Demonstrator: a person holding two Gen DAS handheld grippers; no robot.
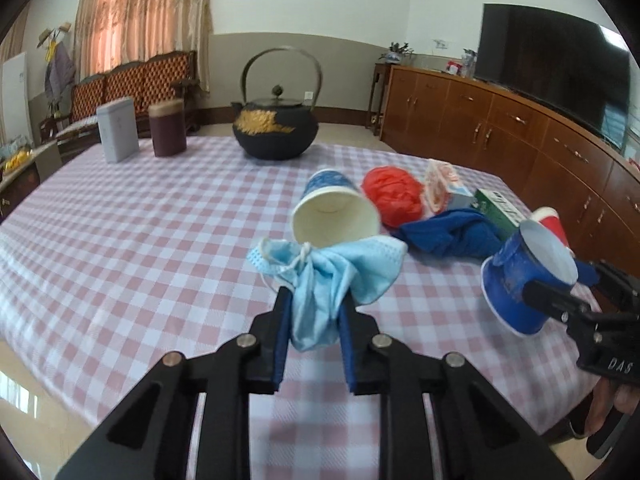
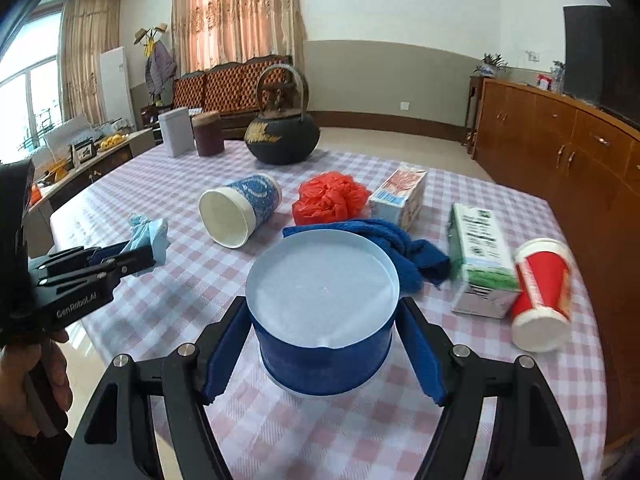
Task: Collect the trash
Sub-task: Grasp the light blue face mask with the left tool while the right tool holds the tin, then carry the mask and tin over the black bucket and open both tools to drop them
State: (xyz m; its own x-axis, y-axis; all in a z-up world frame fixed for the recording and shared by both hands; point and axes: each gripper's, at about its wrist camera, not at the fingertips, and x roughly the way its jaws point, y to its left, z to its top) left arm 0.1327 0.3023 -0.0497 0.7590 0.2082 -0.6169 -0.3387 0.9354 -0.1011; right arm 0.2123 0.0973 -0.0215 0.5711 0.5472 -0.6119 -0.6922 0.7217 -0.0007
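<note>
The left gripper [image 1: 316,300] squeezes a crumpled light blue face mask [image 1: 320,276] between its blue pads, and the mask bunches up out of the top of the jaws. In the right wrist view the same gripper [image 2: 136,254] shows from the side with the mask [image 2: 146,236] sticking out of its tip, just above the checked tablecloth [image 2: 180,280].

The right gripper [image 2: 326,344] grips a dark blue paper cup [image 2: 324,344]. Its pads press on both sides of the cup, and the cup's white open mouth faces up toward the camera. From the left wrist view the cup [image 1: 516,276] hangs tilted in the air over the table edge.

More trash lies on the table. A blue patterned paper cup [image 2: 240,210] lies on its side near the mask. Beside it sits a red plastic ball of bag [image 2: 330,198]. A dark blue cloth [image 2: 400,244] lies just in front of that. A small white carton [image 2: 400,196], a green and white box [image 2: 478,264] and a red cup [image 2: 542,292] lie to the right.

A black teapot [image 2: 282,136], a grey tin [image 2: 176,132] and a brown jar [image 2: 207,134] stand at the far end.
</note>
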